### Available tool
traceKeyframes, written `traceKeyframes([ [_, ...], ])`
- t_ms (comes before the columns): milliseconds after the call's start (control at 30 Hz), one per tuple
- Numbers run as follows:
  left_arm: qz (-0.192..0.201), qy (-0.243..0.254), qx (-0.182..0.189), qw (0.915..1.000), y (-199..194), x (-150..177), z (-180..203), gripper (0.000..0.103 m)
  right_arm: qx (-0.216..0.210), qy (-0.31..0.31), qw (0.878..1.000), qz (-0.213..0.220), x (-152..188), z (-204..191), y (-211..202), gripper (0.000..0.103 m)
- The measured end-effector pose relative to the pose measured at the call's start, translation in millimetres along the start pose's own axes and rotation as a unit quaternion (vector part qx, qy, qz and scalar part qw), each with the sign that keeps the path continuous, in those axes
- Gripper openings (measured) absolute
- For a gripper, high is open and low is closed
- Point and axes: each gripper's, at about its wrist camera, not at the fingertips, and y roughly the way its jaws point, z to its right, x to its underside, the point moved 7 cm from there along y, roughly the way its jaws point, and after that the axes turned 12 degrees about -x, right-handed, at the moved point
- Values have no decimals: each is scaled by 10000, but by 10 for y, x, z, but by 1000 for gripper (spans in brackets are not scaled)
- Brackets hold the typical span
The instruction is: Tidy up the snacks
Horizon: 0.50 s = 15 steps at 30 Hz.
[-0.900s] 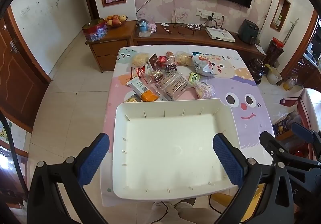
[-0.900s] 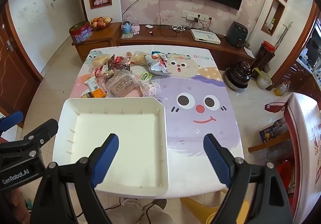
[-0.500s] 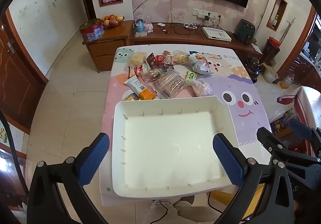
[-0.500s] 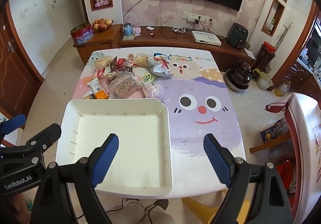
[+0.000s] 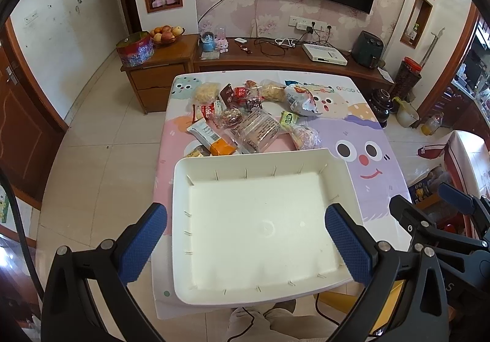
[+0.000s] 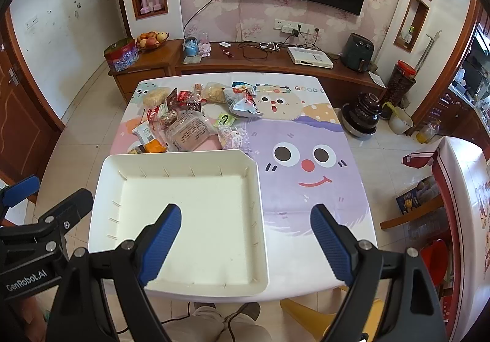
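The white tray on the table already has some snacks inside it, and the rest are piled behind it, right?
Not quite. The white tray has nothing inside it; the left wrist view shows its bare floor. All the snacks are piled behind it on the table, as you said. Both the left gripper and the right gripper are open and hold nothing.

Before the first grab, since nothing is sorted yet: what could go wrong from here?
1. The white tray overhangs the table's near edge; a push down at the front might tip it.
2. The snack packets overlap in one heap, so a hand-held gripper may lift two.
3. The clear wrapped packet looks slippery and might slide out.
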Motion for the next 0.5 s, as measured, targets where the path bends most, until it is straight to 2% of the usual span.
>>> traceKeyframes([
  [500,23,11,30,10000,-13,3,20,103,74,37,10000,21,2,-48,12,87],
])
